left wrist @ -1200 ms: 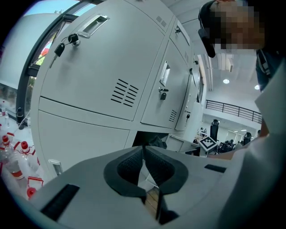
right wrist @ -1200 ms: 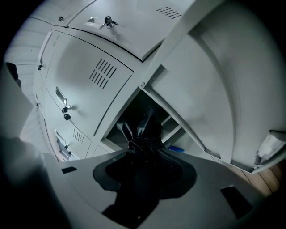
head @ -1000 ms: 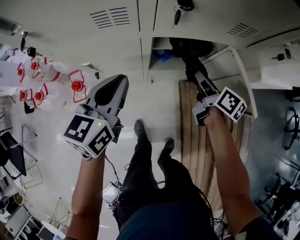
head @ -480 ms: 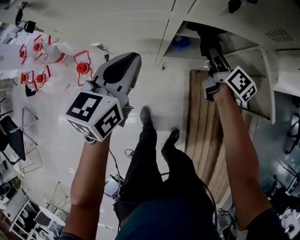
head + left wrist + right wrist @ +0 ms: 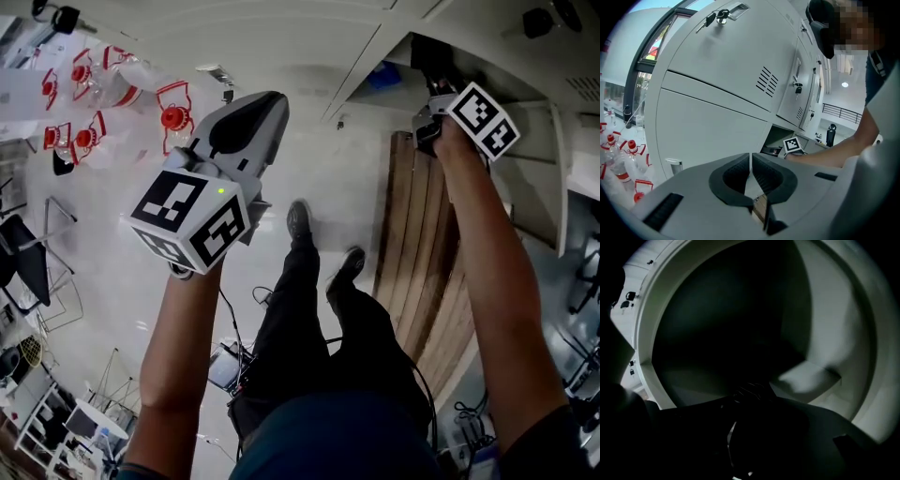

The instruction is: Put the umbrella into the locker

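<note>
The black folded umbrella (image 5: 434,60) shows only as a dark shape inside the open locker (image 5: 403,56) at the head view's upper right. My right gripper (image 5: 433,86) reaches into that opening, its marker cube just outside. In the dim right gripper view a dark bunched mass, the umbrella (image 5: 751,393), sits between the jaws, which look closed on it, with the locker's pale inner walls (image 5: 834,333) around. My left gripper (image 5: 262,108) hangs over the floor left of the locker. Its pads meet with nothing between them (image 5: 750,157).
Grey locker doors (image 5: 722,84) with keys in their locks fill the left gripper view. Water bottles with red caps (image 5: 112,84) stand at the left. A wooden slatted board (image 5: 412,244) lies before the locker. The locker's door (image 5: 555,169) hangs open at right. A blue thing (image 5: 382,77) lies inside.
My right gripper has pushed deeper into the locker with the umbrella, whose black length outside the opening is now gone from view. The left gripper stays shut.
</note>
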{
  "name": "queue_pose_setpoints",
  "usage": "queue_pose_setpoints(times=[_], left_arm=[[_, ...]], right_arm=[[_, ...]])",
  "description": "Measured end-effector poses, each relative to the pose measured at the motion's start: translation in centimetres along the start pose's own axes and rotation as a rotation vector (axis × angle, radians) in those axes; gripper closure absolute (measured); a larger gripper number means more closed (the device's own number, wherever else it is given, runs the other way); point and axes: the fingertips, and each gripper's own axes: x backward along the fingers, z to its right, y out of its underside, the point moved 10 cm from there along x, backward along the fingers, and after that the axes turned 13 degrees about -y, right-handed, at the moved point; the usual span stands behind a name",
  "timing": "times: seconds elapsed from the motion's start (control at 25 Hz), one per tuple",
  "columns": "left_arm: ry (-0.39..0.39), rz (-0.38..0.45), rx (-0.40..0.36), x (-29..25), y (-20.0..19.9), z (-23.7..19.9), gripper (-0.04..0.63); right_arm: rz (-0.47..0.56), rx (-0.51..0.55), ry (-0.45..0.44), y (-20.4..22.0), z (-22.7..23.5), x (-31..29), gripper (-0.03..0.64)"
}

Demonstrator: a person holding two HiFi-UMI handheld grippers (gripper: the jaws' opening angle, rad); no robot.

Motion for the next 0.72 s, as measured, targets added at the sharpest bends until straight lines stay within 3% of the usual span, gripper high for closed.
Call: queue_pose_setpoints(times=[0.36,0.52,0.72], left_arm=[[-0.007,-0.001,0.001,-0.2,-0.3,-0.2,0.56],[-0.001,0.013,-0.004,0.2,-0.8,0.2,0.56],[-0.005,0.024,-0.014,1.8,-2.4,1.7,0.56]], right_arm=[[-0.061,0.046,0.011,-1.2,0.5,-3.9,0.425],[-0.054,0.058,0.008,-1.6,0.3,-2.5,0.385],[-0.066,0.105,0.001,-2.5,-1.4,1.1,0.383]])
